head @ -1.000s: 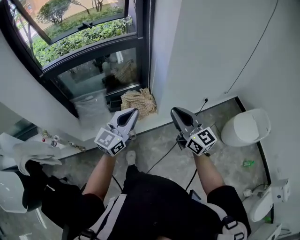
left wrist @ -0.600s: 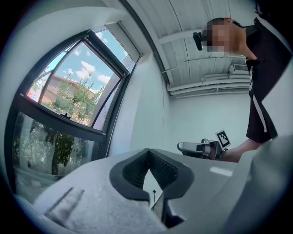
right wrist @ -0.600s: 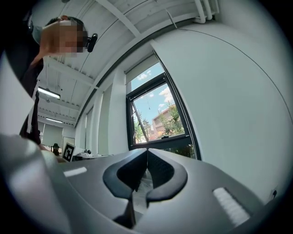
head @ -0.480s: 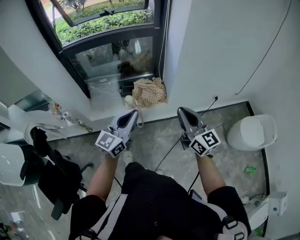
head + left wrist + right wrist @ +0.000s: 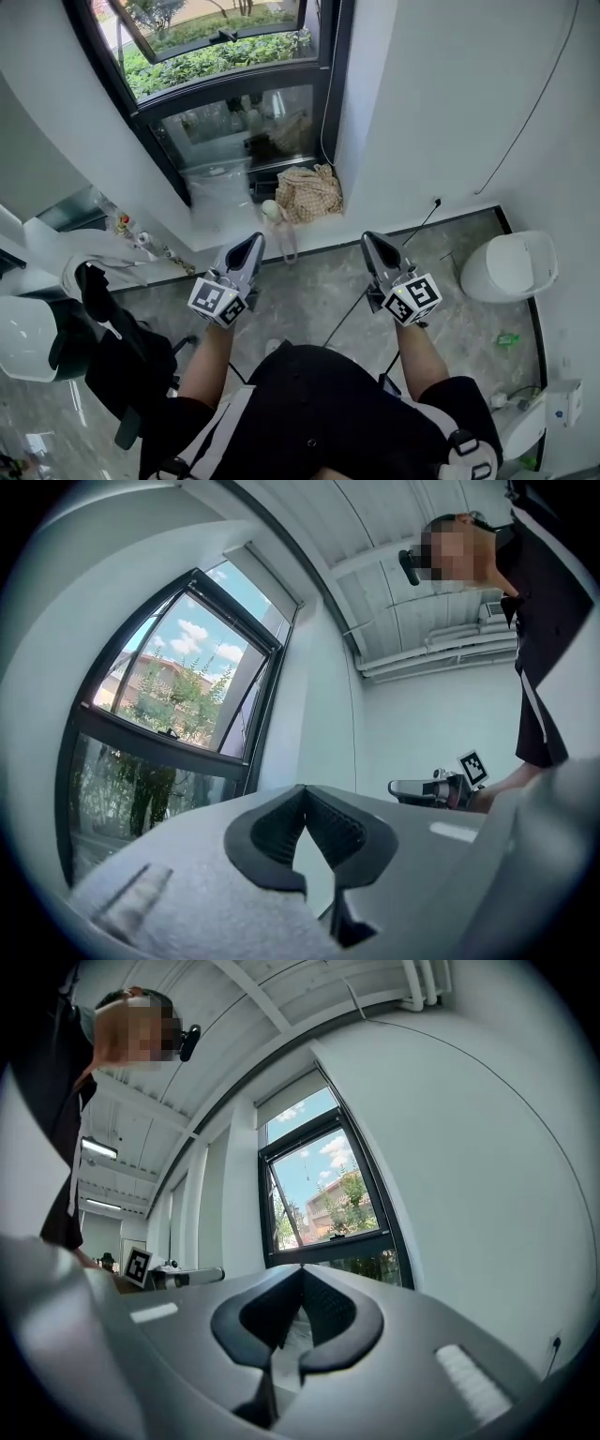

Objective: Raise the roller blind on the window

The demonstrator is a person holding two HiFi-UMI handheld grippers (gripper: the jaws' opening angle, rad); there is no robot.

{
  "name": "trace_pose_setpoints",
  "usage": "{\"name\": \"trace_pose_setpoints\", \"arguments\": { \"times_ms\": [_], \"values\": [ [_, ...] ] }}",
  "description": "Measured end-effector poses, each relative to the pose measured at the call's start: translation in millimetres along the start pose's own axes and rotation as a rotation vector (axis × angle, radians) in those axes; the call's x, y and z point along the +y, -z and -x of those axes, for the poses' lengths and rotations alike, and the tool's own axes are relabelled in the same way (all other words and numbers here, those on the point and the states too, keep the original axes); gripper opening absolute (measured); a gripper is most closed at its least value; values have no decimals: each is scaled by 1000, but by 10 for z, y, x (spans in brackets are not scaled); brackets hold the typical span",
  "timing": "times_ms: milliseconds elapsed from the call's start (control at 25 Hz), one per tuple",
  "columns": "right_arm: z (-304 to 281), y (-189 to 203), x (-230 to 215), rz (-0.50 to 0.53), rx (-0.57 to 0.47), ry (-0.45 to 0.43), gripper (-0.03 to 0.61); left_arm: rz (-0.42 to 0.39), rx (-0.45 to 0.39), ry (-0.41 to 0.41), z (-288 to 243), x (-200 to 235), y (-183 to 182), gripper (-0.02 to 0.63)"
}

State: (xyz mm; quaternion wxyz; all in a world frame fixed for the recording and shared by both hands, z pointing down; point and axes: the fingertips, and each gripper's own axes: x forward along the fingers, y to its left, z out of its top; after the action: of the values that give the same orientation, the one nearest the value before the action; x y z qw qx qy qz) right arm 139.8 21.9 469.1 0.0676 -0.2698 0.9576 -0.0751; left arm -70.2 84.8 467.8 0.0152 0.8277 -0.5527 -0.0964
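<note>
Left gripper (image 5: 251,241) and right gripper (image 5: 371,240) have moved nearer the window (image 5: 239,112).
Each gripper's jaws are pressed together (nothing between them), and the two are held side by side.

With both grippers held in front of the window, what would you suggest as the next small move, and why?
Probably reach the right gripper forward toward the thin cord hanging beside the window frame, opening its jaws on the way. Both it and the left gripper are shut and empty, well short of the frame, and that cord looks like the one to pull.
</note>
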Motion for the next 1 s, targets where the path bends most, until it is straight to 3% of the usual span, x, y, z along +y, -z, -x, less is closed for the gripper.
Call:
{"name": "trace_pose_setpoints", "arguments": {
  "times_ms": [160, 1000],
  "values": [
    [-102, 114, 132, 23, 29, 1, 0, 37, -6, 3, 49, 95, 5, 0],
    [-421, 13, 131, 22, -1, 28, 0, 27, -1, 51, -70, 389, -32, 0]
  ]
}}
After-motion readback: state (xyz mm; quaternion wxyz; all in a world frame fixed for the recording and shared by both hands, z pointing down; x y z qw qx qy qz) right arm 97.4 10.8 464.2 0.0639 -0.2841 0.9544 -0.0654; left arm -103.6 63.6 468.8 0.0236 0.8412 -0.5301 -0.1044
